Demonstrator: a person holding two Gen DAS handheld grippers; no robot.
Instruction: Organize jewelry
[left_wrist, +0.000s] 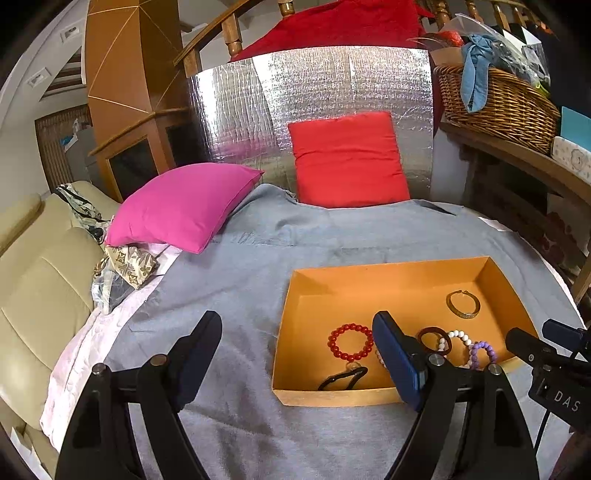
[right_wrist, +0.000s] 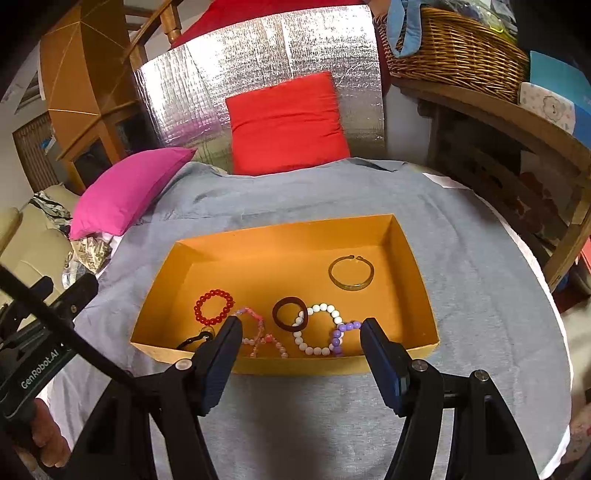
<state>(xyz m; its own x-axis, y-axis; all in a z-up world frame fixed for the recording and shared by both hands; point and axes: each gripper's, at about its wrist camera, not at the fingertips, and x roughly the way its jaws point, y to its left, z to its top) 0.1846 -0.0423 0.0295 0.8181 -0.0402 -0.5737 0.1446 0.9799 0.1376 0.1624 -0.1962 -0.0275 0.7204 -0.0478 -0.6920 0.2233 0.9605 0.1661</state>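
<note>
While both claws hang spread and empty over the grey cloth (right_wrist: 461, 258), the orange box (right_wrist: 280, 236) holds the jewelry: red bead bracelet (right_wrist: 214, 307) at 9 o'clock, gold bangle (right_wrist: 351, 273) at 2 o'clock; left claw (left_wrist: 295, 354), right claw (right_wrist: 301, 354).

Home living room, sofa (left_wrist: 33, 280), cushions (left_wrist: 184, 203)

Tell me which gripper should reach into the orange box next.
Right. The right gripper is open and centred over the orange box, bracketing the white bead bracelet. The left gripper sits mostly beside it.
</note>
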